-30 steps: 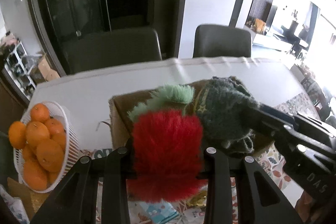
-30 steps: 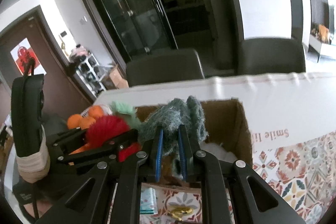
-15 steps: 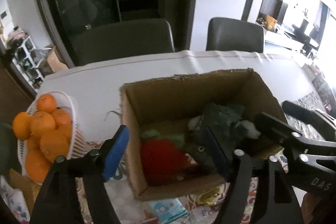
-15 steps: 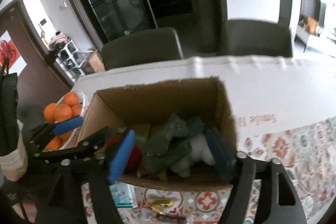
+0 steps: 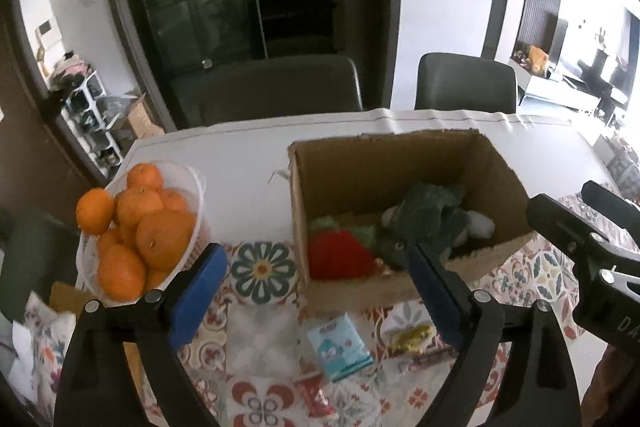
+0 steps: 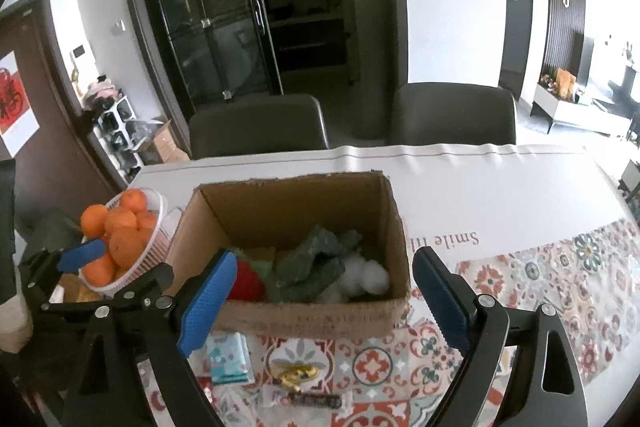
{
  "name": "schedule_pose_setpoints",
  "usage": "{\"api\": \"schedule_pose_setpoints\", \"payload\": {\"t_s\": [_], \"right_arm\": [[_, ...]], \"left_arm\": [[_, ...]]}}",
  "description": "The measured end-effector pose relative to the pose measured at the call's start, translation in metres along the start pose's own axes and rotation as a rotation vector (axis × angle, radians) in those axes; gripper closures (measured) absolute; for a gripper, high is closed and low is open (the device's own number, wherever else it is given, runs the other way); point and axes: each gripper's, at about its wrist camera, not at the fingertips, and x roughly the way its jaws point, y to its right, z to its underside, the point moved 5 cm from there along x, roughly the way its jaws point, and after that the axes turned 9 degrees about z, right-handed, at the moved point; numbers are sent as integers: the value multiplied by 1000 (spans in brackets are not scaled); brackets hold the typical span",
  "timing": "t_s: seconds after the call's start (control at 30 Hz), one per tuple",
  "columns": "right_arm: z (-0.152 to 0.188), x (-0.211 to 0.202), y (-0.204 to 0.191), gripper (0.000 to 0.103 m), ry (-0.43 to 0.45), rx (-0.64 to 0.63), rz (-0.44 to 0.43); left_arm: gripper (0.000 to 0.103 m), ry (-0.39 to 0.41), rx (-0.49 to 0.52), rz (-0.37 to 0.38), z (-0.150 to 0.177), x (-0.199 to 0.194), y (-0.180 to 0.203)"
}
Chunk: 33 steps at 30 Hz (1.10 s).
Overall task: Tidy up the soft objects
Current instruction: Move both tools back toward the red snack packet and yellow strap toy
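Now both toys lie in the cardboard box (image 6: 304, 319), ahead of and below the tongs: red plush (image 5: 340, 259) toward its left wall, nearer the left gripper (image 5: 316, 291); green plush (image 6: 312, 271) mid-box before the right gripper (image 6: 320, 299). Both jaws, just opened, stand wide and empty.

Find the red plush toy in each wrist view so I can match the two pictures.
Left wrist: red plush lies in the box's near-left corner, just right of picture centre.
Right wrist: red plush shows in the box's left part, partly behind the right gripper's left pad, left of centre.
Shared landmark: the cardboard box, with the basket of oranges to its left.
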Motion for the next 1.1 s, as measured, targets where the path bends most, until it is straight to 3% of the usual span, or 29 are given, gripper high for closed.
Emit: {"api": "schedule_pose_setpoints", "payload": {"t_s": [0.67,1.1], "right_arm": [[66,1,-16,12,-101,-23,-25],[124,26,-20,12,-236,-14,-76]], "left_arm": [[10,-121,-109,-30,78,-6,-17],[10,-205,-137,-18,130,12,-17]]}}
